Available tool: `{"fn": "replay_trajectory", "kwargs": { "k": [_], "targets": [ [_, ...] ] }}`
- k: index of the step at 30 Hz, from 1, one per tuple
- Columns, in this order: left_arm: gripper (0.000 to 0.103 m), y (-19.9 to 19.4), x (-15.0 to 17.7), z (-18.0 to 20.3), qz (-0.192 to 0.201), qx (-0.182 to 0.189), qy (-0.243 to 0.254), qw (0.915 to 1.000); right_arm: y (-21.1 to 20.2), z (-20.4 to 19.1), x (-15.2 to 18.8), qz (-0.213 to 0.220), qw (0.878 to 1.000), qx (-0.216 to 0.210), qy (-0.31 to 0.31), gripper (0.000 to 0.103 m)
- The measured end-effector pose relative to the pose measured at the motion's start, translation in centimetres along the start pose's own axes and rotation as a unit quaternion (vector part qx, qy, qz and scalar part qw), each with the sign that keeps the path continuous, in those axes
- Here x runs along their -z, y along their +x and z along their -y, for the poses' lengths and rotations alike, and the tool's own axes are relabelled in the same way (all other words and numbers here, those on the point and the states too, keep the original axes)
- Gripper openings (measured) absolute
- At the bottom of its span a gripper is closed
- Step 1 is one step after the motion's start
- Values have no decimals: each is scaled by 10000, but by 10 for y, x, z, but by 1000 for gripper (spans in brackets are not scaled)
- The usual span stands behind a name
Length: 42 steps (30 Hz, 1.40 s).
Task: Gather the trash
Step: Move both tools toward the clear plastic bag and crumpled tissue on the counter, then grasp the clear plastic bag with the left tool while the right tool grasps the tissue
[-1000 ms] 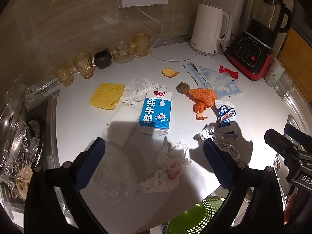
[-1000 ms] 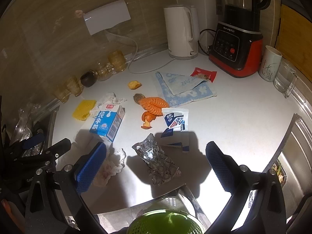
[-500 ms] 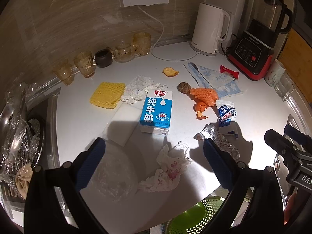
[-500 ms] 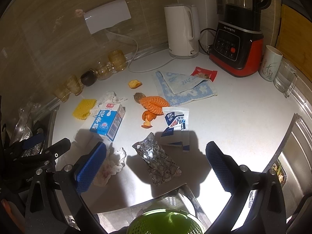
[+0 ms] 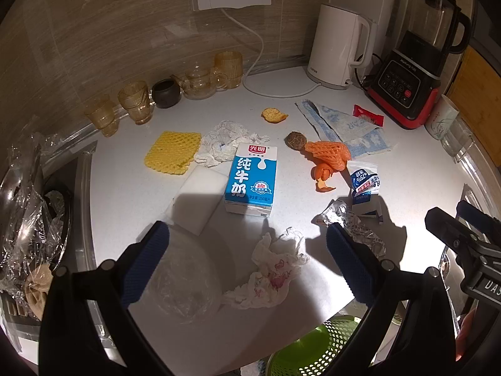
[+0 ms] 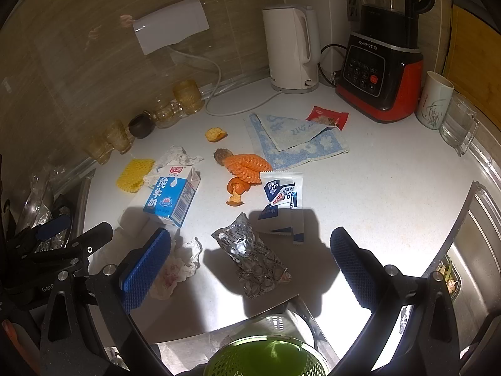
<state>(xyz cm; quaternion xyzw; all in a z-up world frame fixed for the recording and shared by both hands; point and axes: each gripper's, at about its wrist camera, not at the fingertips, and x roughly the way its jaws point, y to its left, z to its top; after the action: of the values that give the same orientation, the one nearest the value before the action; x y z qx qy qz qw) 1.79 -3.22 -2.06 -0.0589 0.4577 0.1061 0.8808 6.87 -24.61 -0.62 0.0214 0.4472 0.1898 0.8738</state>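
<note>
Trash lies across the white counter (image 5: 125, 194): a blue milk carton (image 5: 252, 178) (image 6: 172, 192), a crumpled stained tissue (image 5: 269, 274) (image 6: 175, 269), a silver foil wrapper (image 6: 250, 258) (image 5: 350, 230), a blue-white wipe packet (image 6: 283, 189), orange foam net and peel (image 6: 244, 169), a clear plastic bag (image 5: 184, 277). My left gripper (image 5: 247, 260) is open and empty above the tissue. My right gripper (image 6: 250, 263) is open and empty above the foil wrapper. A green perforated bin (image 6: 269, 358) (image 5: 313, 351) sits below the counter's front edge.
Amber glasses and a small teapot (image 5: 200, 80) line the back wall. A white kettle (image 6: 291, 50), a red-black blender (image 6: 382, 72), a cup (image 6: 436, 100) and a glass jug (image 6: 458, 127) stand at the back right. A sink (image 5: 34, 219) with plastic wrap is at left.
</note>
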Motion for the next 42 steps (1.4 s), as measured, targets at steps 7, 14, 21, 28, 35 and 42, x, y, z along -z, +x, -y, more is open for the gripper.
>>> {"fn": "replay_trajectory", "kwargs": {
  "k": [7, 14, 21, 28, 35, 42],
  "targets": [
    [96, 1, 1, 1, -15, -1, 0, 10000, 1, 0, 1, -10, 10000, 3, -1, 101],
    [96, 1, 1, 0, -14, -2, -1, 10000, 3, 0, 0, -25, 10000, 11, -7, 101],
    [96, 4, 7, -14, 34, 106, 101, 9999, 4, -3, 2, -20, 10000, -21, -41, 101],
    [96, 14, 25, -58, 20, 112, 66, 9999, 20, -25, 21, -192, 9994, -223, -199, 101],
    [96, 32, 52, -103, -164, 108, 153, 9997, 45, -60, 49, -474, 9969, -426, -471, 101],
    [96, 60, 66, -119, -493, 466, -26, 9977, 65, -86, 68, -724, 9941, -332, -743, 101]
  ]
}}
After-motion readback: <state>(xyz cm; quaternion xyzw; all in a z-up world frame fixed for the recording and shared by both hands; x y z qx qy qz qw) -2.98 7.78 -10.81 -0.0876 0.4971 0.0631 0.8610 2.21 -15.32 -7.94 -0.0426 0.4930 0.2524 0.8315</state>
